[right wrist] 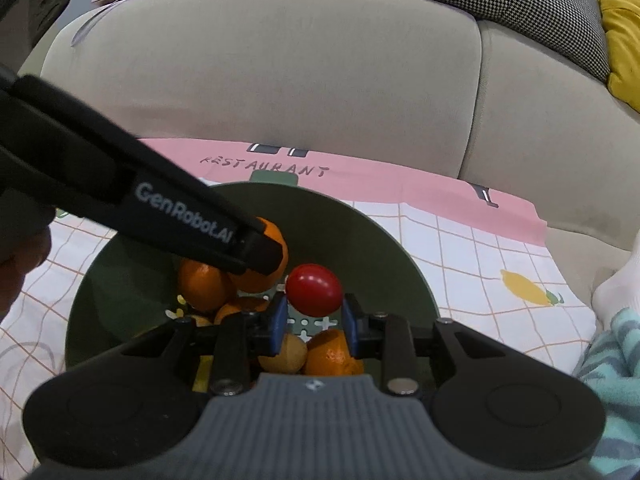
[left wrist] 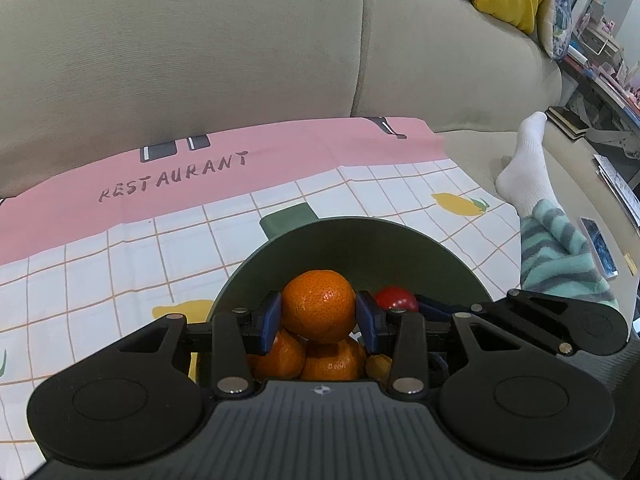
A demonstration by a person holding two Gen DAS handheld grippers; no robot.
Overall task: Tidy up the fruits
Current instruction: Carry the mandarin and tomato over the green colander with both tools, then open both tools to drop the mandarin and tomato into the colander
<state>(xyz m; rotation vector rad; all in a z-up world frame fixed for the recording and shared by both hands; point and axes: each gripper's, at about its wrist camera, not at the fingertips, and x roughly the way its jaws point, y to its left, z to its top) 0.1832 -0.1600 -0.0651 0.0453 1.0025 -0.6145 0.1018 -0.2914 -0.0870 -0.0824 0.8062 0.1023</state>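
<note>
Left gripper: your jaws are clamped on one tangerine, held over the green bowl.
Right gripper: your jaws are clamped on one red fruit, long axis running 9-to-3 o'clock.
Bowl count: three more tangerines and one yellow fruit inside, at 6 o'clock under your fingers.
Bowl place: on the checked cloth, sofa at 12 o'clock.
</note>
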